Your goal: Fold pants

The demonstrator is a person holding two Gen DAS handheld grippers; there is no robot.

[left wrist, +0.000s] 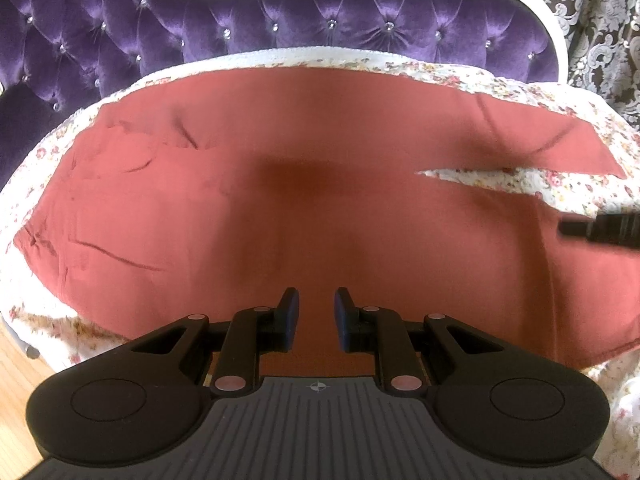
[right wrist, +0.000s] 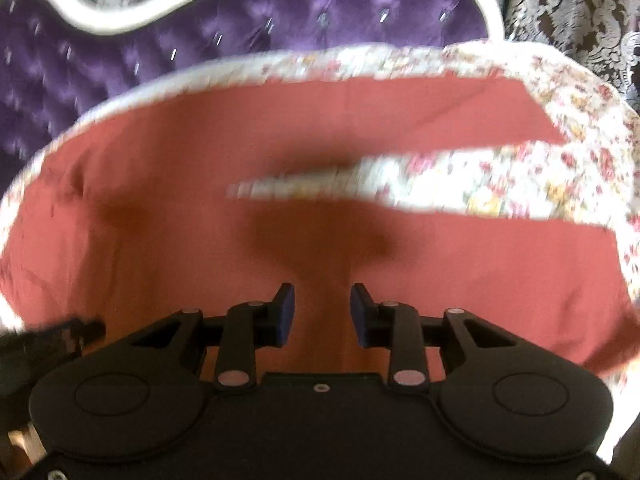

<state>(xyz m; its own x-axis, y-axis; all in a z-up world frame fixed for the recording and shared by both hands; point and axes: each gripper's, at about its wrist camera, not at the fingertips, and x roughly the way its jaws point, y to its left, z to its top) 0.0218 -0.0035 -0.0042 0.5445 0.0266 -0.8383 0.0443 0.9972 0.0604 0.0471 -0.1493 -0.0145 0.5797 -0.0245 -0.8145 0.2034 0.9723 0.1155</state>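
Observation:
Rust-red pants (left wrist: pixel 320 216) lie spread flat on a floral cover (left wrist: pixel 500 180), waist to the left and the two legs parting to the right. My left gripper (left wrist: pixel 317 318) hovers open and empty over the near edge of the pants. My right gripper (right wrist: pixel 322 316) is open and empty above the near leg (right wrist: pixel 480 264); this view is motion-blurred. The right gripper also shows as a black blur at the right edge of the left wrist view (left wrist: pixel 600 228). The left gripper shows as a dark blur at the lower left of the right wrist view (right wrist: pixel 60 336).
A purple tufted backrest (left wrist: pixel 280 28) with a white frame rises behind the cover. Patterned grey damask fabric (left wrist: pixel 592 20) hangs at the far right. Wooden floor (left wrist: pixel 16 380) shows at the lower left, below the cover's edge.

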